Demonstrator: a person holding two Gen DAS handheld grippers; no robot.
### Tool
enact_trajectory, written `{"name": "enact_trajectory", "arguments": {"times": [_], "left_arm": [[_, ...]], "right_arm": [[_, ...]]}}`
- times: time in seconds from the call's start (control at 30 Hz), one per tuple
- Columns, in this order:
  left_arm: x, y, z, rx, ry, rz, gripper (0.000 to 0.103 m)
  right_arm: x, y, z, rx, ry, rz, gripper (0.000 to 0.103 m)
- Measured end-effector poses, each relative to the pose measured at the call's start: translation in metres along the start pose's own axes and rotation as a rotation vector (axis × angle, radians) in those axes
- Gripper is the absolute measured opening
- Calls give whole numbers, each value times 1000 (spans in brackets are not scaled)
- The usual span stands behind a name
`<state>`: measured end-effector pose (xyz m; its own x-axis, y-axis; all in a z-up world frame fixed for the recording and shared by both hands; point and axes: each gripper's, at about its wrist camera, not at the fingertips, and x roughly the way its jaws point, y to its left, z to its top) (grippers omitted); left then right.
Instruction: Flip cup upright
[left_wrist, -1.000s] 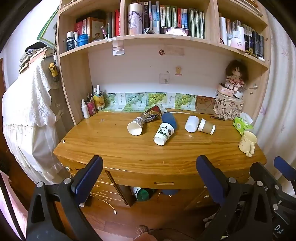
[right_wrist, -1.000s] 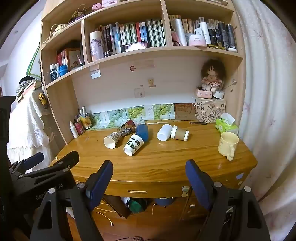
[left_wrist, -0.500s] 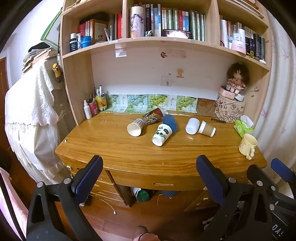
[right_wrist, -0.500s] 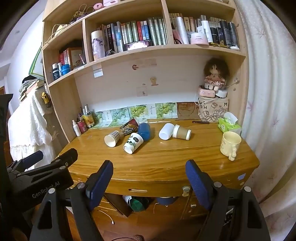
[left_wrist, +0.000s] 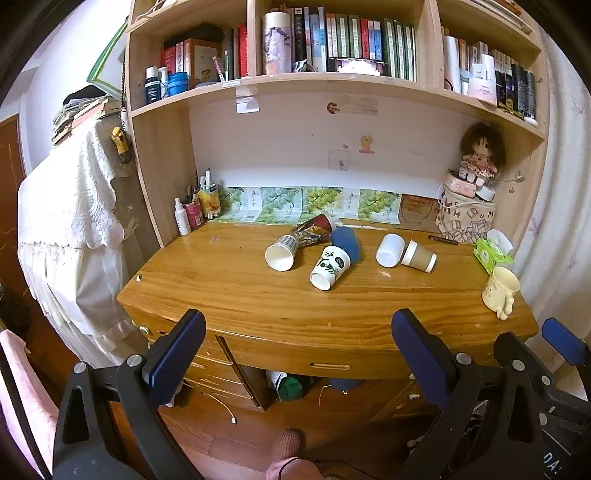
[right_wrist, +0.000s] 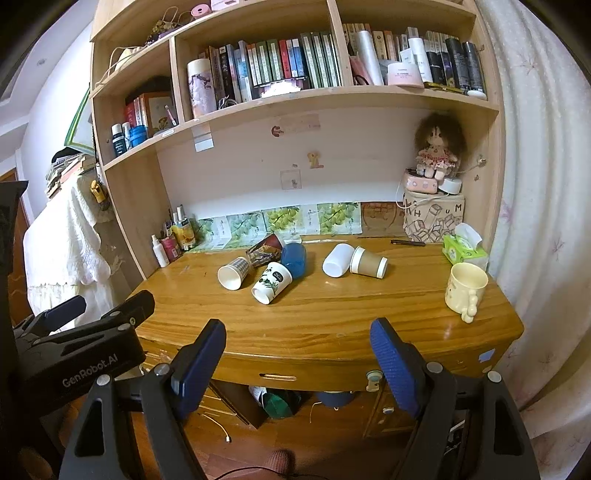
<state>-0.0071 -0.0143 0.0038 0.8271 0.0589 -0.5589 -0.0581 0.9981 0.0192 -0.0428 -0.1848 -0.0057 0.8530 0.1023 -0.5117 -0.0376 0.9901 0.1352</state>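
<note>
Several cups lie on their sides on the wooden desk (left_wrist: 258, 295): a checked paper cup (left_wrist: 280, 252) (right_wrist: 233, 272), a dark printed cup (left_wrist: 312, 230) (right_wrist: 266, 250), a panda cup (left_wrist: 330, 267) (right_wrist: 272, 282), a blue cup (left_wrist: 346, 243) (right_wrist: 294, 258), a white cup (left_wrist: 389, 250) (right_wrist: 338, 259) and a brown paper cup (left_wrist: 419, 256) (right_wrist: 369, 262). My left gripper (left_wrist: 295, 354) and right gripper (right_wrist: 297, 363) are open and empty, held in front of the desk's front edge, well short of the cups.
A cream mug (left_wrist: 500, 292) (right_wrist: 464, 290) stands upright at the desk's right end, a green tissue pack (right_wrist: 463, 249) behind it. Bottles (left_wrist: 192, 214) stand at the back left. A doll (right_wrist: 437, 147) sits on a box at back right. Bookshelves rise above; drawers below.
Both grippers have drawn back and risen slightly, so the desk looks a little farther away. The cups have not moved.
</note>
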Motion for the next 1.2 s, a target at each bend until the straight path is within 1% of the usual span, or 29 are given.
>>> {"name": "enact_trajectory", "arguments": {"times": [0.23, 0.4, 0.57, 0.7, 0.83, 1.2], "left_arm": [[6, -5, 1, 15, 15, -7, 101], [13, -10, 1, 38, 32, -8, 101], [22, -9, 4, 27, 49, -5, 101], [34, -8, 6, 23, 80, 5, 101], [48, -6, 8, 2, 116, 6, 101], [98, -16, 18, -12, 235, -17, 101]], "right_arm": [[4, -2, 2, 6, 24, -2, 81], [12, -8, 5, 32, 33, -6, 81], [22, -8, 8, 33, 50, 1, 81], [32, -9, 12, 30, 61, 9, 81], [45, -11, 15, 27, 91, 15, 81], [92, -29, 22, 51, 205, 9, 81]]}}
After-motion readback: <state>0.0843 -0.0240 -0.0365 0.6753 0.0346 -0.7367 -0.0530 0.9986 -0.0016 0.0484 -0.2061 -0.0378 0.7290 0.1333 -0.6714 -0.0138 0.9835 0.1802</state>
